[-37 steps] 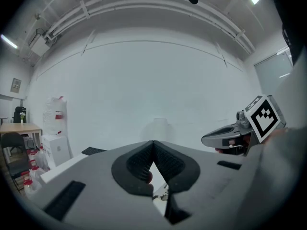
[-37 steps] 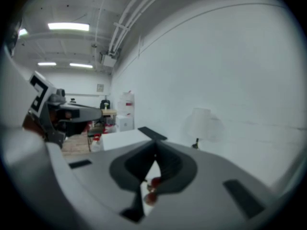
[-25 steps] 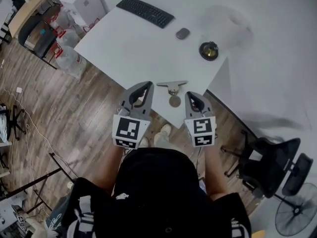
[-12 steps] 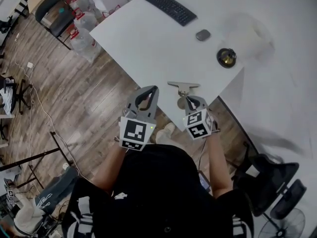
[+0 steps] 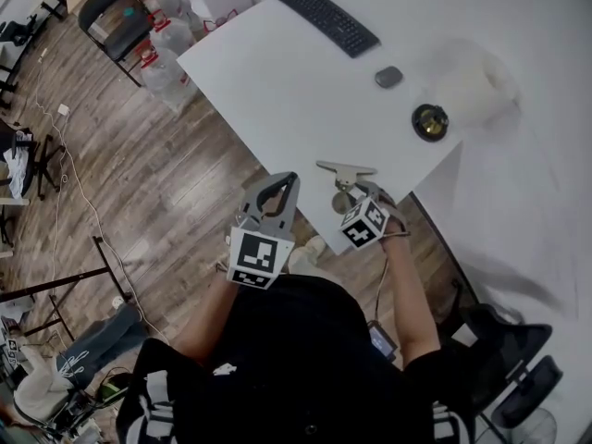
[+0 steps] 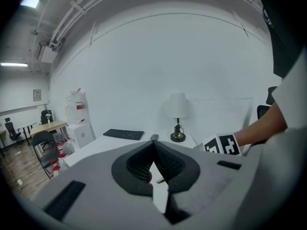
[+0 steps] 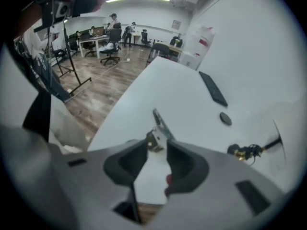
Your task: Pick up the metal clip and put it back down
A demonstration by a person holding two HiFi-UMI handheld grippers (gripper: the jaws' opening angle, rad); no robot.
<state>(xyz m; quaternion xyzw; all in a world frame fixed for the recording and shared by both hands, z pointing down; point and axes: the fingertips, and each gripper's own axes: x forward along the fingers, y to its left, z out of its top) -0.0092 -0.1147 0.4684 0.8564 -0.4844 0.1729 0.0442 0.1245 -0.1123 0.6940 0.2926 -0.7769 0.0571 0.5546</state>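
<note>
The metal clip (image 5: pixel 345 168) lies near the front corner of the white table (image 5: pixel 277 91), its flat bar facing away from me. My right gripper (image 5: pixel 355 193) reaches over the table edge onto the clip's near end. In the right gripper view the clip (image 7: pixel 159 121) sits between the fingertips of the right gripper (image 7: pixel 156 145), whose jaws are opening with a gap showing. My left gripper (image 5: pixel 282 181) hovers left of the clip, off the table's edge, and in its own view the left gripper (image 6: pixel 153 145) is shut on nothing.
A black keyboard (image 5: pixel 326 18), a grey mouse (image 5: pixel 388 77) and a lamp with a brass base (image 5: pixel 430 121) stand farther back on the table. Wooden floor lies to the left, with water bottles (image 5: pixel 166 44) by the table's far corner. An office chair (image 5: pixel 518 377) stands at lower right.
My right gripper has moved forward onto the clip's near end and tilted, and its jaws have parted. The left gripper has stayed beside it.
</note>
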